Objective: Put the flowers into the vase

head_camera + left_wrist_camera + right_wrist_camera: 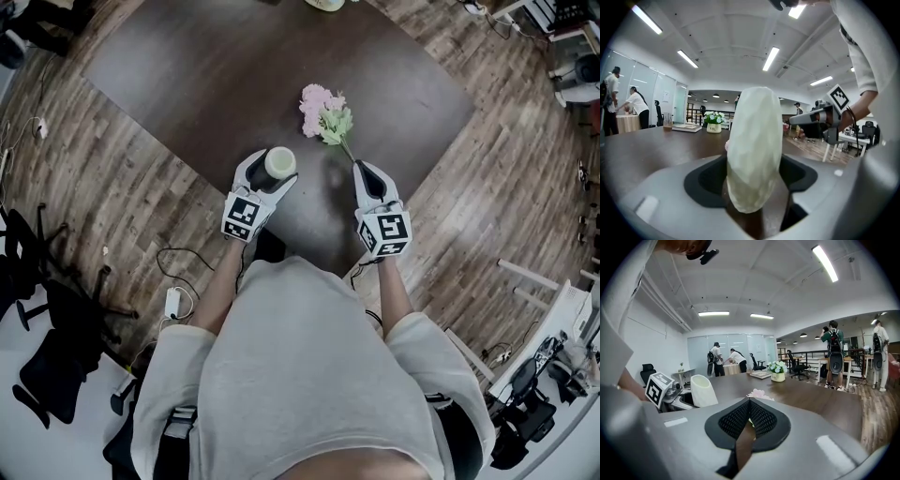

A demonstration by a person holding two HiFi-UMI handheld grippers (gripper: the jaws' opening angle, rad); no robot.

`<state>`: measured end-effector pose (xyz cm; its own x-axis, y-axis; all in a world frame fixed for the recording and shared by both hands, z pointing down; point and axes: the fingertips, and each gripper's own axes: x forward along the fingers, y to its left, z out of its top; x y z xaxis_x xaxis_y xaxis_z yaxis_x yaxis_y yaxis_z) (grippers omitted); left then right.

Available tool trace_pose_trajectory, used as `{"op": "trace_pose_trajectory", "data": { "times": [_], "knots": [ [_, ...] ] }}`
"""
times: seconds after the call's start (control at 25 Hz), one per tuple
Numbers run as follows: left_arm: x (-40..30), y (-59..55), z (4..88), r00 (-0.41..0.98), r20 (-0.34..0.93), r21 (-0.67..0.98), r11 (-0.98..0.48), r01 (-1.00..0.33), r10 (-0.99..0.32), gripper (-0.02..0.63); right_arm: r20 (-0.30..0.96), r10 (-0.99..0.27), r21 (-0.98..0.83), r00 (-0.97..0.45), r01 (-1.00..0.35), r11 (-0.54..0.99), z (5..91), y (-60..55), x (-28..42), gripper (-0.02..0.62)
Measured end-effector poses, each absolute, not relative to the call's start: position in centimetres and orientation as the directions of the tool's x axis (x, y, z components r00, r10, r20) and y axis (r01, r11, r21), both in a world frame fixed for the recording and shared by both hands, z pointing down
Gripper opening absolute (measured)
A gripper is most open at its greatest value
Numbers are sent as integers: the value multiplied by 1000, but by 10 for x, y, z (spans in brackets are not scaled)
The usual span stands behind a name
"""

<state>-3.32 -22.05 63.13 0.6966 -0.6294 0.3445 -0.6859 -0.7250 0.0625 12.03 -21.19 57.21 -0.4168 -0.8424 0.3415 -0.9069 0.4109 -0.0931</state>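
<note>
While the vase (279, 164) stands close to the near corner of the counter (187, 66), it is bracketed by the left hand-held gripper (272, 174), whose jaws are spread wide and look pressed against its pale, faceted sides. Now the flowers (323, 112): they are held out by the right hand-held gripper (362, 169), its jaws clamped fully together on the low end of the thin green stem (347, 148). The pink blooms are pointed in toward the counter's middle, just beyond the vase and apart from it. Whether the blooms are resting on the counter cannot be told. A light load is judged here: a slim stem that may bend or twist and soft petals that are easily crushed, so the grip is best kept low on the stem. The vase looks hard, smooth and easy to tip, so its body is best steadied while the stem is guided into the narrow mouth.
</note>
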Motion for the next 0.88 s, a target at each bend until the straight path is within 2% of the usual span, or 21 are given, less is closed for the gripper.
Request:
{"op": "trace_pose_trajectory", "data": {
  "times": [0.2, 0.4, 0.44, 0.48, 0.6, 0.76, 0.88],
  "knots": [
    [-35, -222, 630, 688, 342, 62, -716, -696, -639, 344, 420, -804, -75, -421, -899, 432, 594, -214, 120, -2],
    [-34, -223, 631, 699, 334, 67, -724, -687, -632, 344, 575, -707, 19, -411, -858, 514, 634, -214, 110, 8],
    [-34, -222, 632, 700, 336, 67, -725, -685, -630, 344, 604, -686, 44, -405, -843, 536, 642, -214, 108, 99],
    [-34, -222, 633, 701, 336, 68, -726, -684, -629, 344, 634, -665, 77, -394, -824, 562, 650, -215, 106, 145],
    [-34, -222, 633, 702, 331, 67, -726, -684, -631, 344, 746, -594, 248, -302, -702, 668, 678, -214, 105, 220],
    [-35, -221, 635, 701, 337, 68, -726, -684, -629, 344, 818, -568, 471, -93, -458, 754, 702, -221, 115, 238],
    [-33, -221, 633, 703, 330, 66, -728, -683, -630, 344, 827, -560, 476, -46, -471, 743, 709, -231, 123, 230]
  ]
}}
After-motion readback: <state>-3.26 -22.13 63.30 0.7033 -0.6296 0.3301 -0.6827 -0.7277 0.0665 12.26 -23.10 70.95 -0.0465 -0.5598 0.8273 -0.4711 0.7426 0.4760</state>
